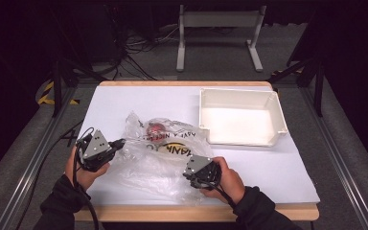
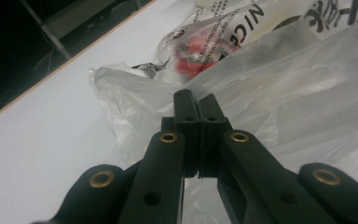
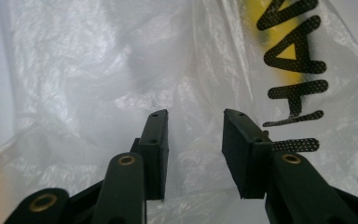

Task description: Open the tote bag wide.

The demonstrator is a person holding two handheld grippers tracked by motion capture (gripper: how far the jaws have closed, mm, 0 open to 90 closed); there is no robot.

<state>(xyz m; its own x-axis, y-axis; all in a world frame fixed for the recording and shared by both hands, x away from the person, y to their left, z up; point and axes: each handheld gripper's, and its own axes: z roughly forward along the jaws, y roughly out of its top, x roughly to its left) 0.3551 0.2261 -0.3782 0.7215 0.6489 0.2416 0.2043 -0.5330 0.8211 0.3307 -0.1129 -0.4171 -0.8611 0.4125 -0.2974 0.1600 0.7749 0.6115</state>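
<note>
The left hand-held gripper (image 1: 119, 143) was clamped tight on the left edge of the clear plastic bag (image 1: 163, 158), which lay crumpled across the middle of the white surface (image 1: 268, 167) with a red object (image 1: 155, 130) inside. The right hand-held gripper (image 3: 195, 140) hovered over the bag's near part, jaws partly apart with nothing gripped between them.

plastic bag (image 1: 163, 153) sprawled between grippers, white bin (image 1: 242, 117) far right, bare tabletop (image 1: 268, 167) elsewhere
</note>
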